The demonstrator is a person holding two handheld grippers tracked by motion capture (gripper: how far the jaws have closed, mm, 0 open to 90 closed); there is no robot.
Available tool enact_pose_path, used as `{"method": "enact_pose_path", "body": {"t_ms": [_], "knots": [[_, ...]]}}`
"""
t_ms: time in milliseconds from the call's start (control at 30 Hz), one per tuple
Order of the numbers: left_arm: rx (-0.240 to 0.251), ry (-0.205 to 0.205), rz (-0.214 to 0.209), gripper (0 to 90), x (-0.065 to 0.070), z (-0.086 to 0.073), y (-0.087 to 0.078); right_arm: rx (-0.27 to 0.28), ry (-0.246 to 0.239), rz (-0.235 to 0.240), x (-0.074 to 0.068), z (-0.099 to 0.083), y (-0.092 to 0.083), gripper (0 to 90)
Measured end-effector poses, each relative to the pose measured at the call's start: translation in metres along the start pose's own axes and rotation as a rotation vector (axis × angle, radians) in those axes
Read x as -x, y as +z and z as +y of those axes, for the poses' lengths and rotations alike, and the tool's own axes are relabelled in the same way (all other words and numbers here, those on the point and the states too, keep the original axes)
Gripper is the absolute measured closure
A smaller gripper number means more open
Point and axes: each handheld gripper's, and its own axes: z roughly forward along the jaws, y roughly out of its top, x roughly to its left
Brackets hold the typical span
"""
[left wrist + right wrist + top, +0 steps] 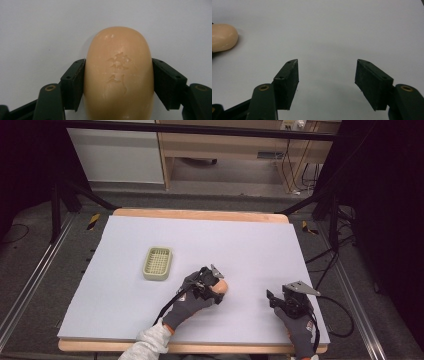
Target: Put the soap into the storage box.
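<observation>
Left of centre in the high view: a pale green basket (157, 263), slotted, flat on the grey table cover (120, 310), well apart from both hands. Just right of it, lower in the frame: left gripper (220, 289) in a grey-gloved hand (192, 300), cable trailing back along a pale sleeve (147, 345). Clamped between the jaws: a peach-coloured bar of soap (223, 287), poking out toward the right, low against the cover. In the left gripper view, soap (118, 75) in the middle of the frame, rounded end up, stamped marks on its top face, black pads (77, 82) pressed flat against both long sides. Further right in the high view, near the lower right corner of the cover: right gripper (270, 297) in the other gloved hand (300, 330), grey plate on top, pointed left toward the soap, well apart from it. In the right gripper view, right gripper (327, 72) spread wide, bare cover between the jaws, soap (223, 37) at the upper left edge.
</observation>
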Motion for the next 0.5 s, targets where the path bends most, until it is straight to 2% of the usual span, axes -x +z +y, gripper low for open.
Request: {"method": "enact_pose_path", "body": {"t_ms": [167, 300, 500], "knots": [[0.017, -0.009, -0.011, 31.4, 0.0, 0.0, -0.006, 0.002, 0.0, 0.0, 0.0, 0.0, 0.0, 35.6], [0.022, -0.002, -0.008, 31.4, -0.002, 0.0, -0.014, 0.0, 0.0, 0.0, 0.0, 0.0, 0.0, 35.6], [0.042, -0.012, -0.002, 31.4, -0.005, -0.001, -0.026, 0.002, -0.001, -0.002, 0.0, 0.0, 0.0, 35.5]]}}
